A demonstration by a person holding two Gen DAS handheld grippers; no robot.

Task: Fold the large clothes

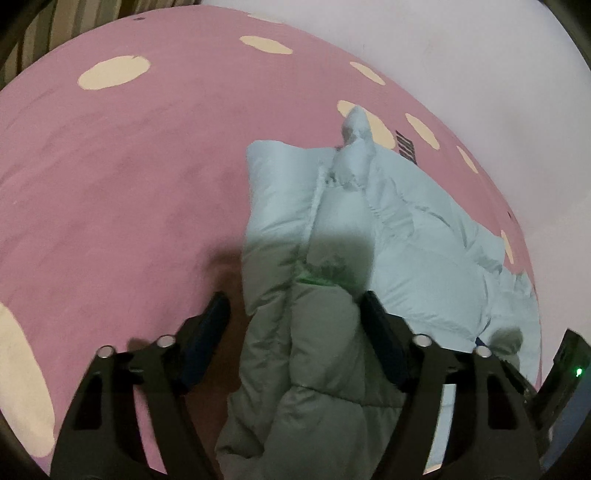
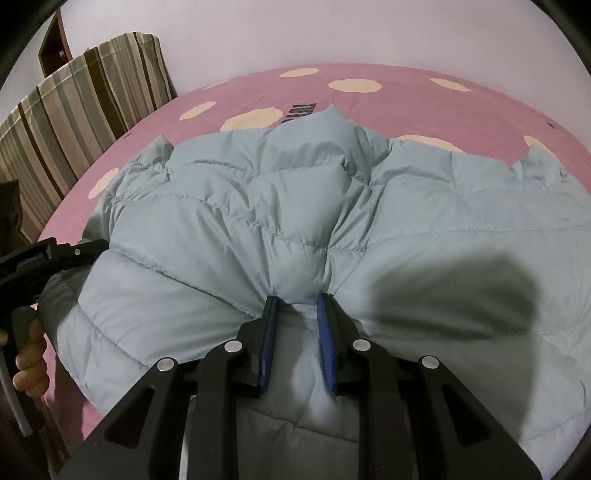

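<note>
Jacket (image 2: 295,221) fills centre frame on the bed (image 2: 332,99); right hand-held gripper (image 2: 297,297) pinches its fold, left hand-held gripper (image 1: 295,306) spread astride its edge.

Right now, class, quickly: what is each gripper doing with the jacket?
Left gripper: open, its fingers either side of a fold of the light blue puffer jacket, not pressing it.
Right gripper: shut on a bunch of the jacket.

A pink bedsheet (image 1: 129,177) with cream spots, a striped pillow (image 2: 74,103) against the pale wall (image 2: 295,33).
</note>
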